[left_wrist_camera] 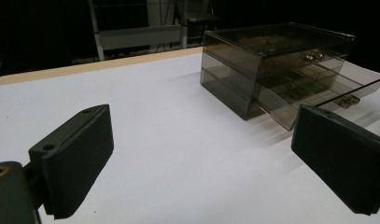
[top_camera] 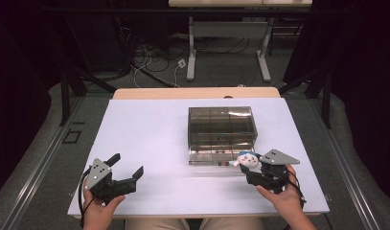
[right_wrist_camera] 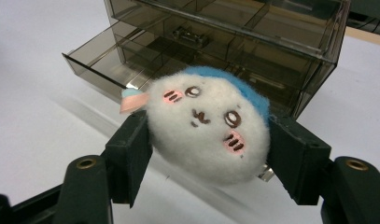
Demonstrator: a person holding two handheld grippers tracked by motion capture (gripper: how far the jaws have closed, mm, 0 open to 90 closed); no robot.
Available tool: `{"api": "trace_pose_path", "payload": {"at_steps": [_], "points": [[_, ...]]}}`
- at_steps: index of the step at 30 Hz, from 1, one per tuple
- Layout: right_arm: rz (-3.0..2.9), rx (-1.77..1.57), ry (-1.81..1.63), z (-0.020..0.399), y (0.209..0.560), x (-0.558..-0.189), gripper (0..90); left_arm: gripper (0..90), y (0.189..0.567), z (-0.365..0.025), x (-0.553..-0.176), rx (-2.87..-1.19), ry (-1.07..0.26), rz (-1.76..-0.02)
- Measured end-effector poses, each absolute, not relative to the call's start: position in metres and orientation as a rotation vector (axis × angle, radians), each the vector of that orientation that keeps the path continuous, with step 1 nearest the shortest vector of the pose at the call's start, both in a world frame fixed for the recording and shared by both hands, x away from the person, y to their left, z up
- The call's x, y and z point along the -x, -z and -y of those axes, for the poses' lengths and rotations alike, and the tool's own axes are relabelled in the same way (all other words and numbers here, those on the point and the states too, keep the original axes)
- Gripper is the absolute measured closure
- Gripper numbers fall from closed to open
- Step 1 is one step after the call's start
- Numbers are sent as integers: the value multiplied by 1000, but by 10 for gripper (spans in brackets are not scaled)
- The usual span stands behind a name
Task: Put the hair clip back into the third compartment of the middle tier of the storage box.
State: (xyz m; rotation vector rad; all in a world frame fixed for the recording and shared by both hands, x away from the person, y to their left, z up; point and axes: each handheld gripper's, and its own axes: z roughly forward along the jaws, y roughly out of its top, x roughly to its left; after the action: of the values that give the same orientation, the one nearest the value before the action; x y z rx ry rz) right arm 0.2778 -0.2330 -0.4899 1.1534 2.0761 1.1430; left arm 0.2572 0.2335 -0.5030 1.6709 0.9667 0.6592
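1. The plush toy [right_wrist_camera: 208,133], a white face with a blue cap, is pinched in the right claw [top_camera: 252,165] at 5 o'clock of the smoky drawer box [top_camera: 222,125]
2. Judged next: lift it over the open lower drawer [right_wrist_camera: 110,56], centre, then release gently
3. Left claw [top_camera: 128,165] gapes wide at 7 o'clock on the tabletop [top_camera: 149,129], holding nothing

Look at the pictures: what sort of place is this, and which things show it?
Probably a lab or recording workspace, not a home: a white table ringed by dark curtains, loose cables on the floor behind, and a person working handheld grippers, the right gripper clamping a plush toy.
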Motion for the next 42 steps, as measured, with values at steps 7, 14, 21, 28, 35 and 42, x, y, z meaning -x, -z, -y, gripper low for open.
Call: {"api": "trace_pose_path", "payload": {"at_steps": [7, 14, 21, 28, 35, 42], "points": [[-2065, -1151, -1146, 233, 486, -289, 346, 58, 504, -233, -258, -1665, -645, -976], [-2068, -1163, -1139, 231, 489, -299, 346, 58, 504, -234, -257, -1668, -645, -973], [-2045, -1138, -1115, 226, 493, -308, 346, 58, 504, -234, -258, -1668, -644, -974], [-2040, -1128, -1101, 224, 496, -314, 346, 58, 504, -235, -258, -1672, -650, -972], [-2039, -1157, -1093, 225, 501, -317, 346, 58, 505, -234, -258, -1667, -645, -977], [-2027, -1181, -1098, 228, 506, -321, 346, 58, 505, -234, -258, -1665, -638, -983]]}}
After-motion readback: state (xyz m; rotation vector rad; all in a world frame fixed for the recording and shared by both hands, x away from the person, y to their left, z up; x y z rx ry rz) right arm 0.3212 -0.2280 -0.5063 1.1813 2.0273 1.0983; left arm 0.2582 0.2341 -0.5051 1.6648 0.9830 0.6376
